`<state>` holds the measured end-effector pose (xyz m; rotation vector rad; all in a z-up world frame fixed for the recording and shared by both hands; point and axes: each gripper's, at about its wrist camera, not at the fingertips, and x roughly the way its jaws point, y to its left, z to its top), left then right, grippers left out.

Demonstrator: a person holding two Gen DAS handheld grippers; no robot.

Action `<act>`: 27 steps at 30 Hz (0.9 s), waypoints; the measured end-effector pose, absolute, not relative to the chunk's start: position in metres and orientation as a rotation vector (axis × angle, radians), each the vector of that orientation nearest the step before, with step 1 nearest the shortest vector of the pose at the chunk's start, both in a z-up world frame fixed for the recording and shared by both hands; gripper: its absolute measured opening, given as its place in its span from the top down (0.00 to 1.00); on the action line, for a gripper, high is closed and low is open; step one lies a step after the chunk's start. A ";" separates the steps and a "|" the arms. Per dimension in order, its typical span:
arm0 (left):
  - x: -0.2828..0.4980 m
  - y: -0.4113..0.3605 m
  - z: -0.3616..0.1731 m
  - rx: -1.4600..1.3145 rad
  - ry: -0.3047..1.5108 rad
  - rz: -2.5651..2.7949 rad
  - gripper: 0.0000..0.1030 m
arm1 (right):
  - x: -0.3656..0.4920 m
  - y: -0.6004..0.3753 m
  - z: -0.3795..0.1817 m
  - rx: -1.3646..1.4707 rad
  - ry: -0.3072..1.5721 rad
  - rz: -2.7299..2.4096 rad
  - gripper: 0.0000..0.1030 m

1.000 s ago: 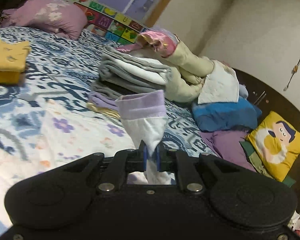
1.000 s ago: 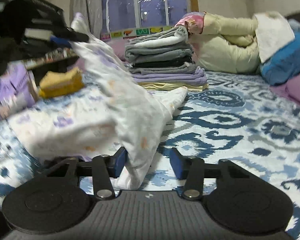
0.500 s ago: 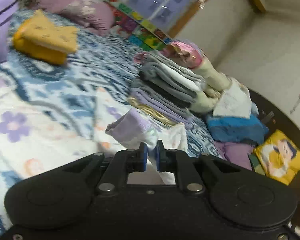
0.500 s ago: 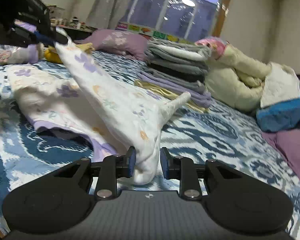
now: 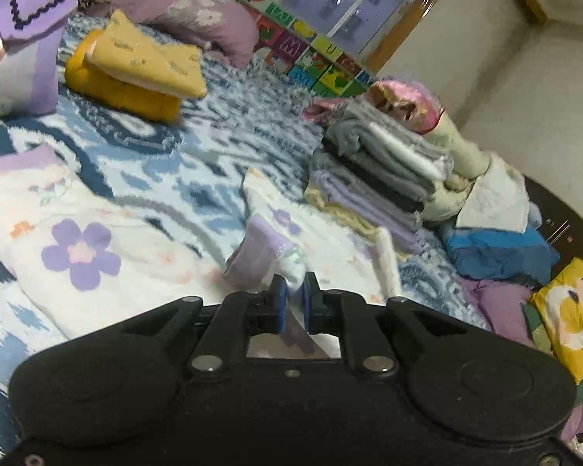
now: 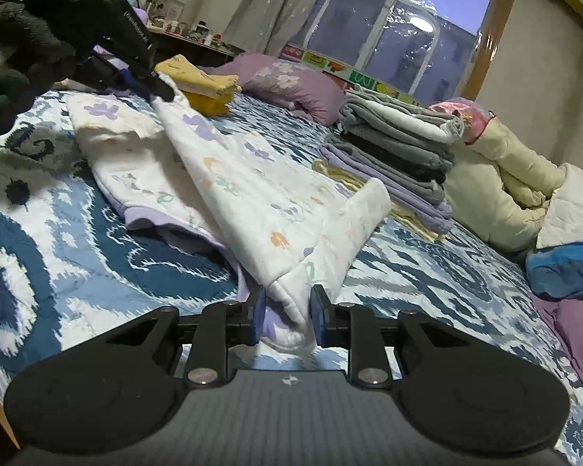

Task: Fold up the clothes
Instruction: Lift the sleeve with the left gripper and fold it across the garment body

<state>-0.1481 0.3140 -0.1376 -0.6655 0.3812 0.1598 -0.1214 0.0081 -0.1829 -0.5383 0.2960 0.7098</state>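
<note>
Two tools gripping one floral garment (image 6: pixel 252 194) on bed (image 6: pixel 77 240) | left tool (image 5: pixel 294 296): clamped on lilac cuff (image 5: pixel 258 256) | right tool (image 6: pixel 285 312): just closed on bunched white fold

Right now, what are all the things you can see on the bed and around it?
Flowery garment: one, white with purple flowers, spread on the bed, held at two ends.
Bedspread: one, blue and white, under everything.
Folded stack: one, grey, black, purple, yellow layers, middle of the bed.
Yellow folded cloth: one, far side.
Purple pillow: one, by the window.
Cream jacket: one, beside the stack.
Blue cloth: one, right edge.
Cartoon cushion: one, yellow, far right.
Left gripper: black, fingers shut on the garment's purple cuff.
Right gripper: black, fingers closed on a bunched corner.
</note>
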 end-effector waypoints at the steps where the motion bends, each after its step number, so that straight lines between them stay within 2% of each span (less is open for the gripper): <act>1: -0.148 0.314 -0.137 -0.658 0.379 0.159 0.93 | -0.121 0.008 -0.183 -0.540 0.295 0.705 0.75; 4: -0.144 0.313 -0.139 -0.616 0.391 0.193 0.93 | -0.118 0.007 -0.182 -0.519 0.301 0.702 0.73; 11: -0.134 0.319 -0.145 -0.633 0.368 0.210 0.93 | -0.120 0.003 -0.179 -0.460 0.317 0.790 0.57; 14: -0.120 0.317 -0.160 -0.615 0.466 0.235 0.93 | -0.118 0.008 -0.184 -0.471 0.363 0.798 0.53; 18: -0.114 0.318 -0.173 -0.612 0.535 0.286 0.92 | -0.117 0.006 -0.182 -0.461 0.397 0.826 0.51; 23: -0.122 0.317 -0.164 -0.554 0.544 0.284 0.92 | -0.108 -0.014 -0.156 -0.260 0.358 0.848 0.54; 24: -0.123 0.316 -0.162 -0.541 0.550 0.288 0.90 | -0.101 -0.013 -0.155 -0.235 0.356 0.834 0.55; 25: -0.123 0.315 -0.160 -0.524 0.558 0.308 0.81 | -0.093 -0.012 -0.154 -0.211 0.353 0.820 0.55; 26: -0.126 0.313 -0.157 -0.503 0.555 0.346 0.68 | -0.085 -0.009 -0.153 -0.193 0.354 0.807 0.55; 27: -0.129 0.310 -0.150 -0.461 0.535 0.406 0.63 | -0.076 -0.004 -0.153 -0.187 0.362 0.796 0.54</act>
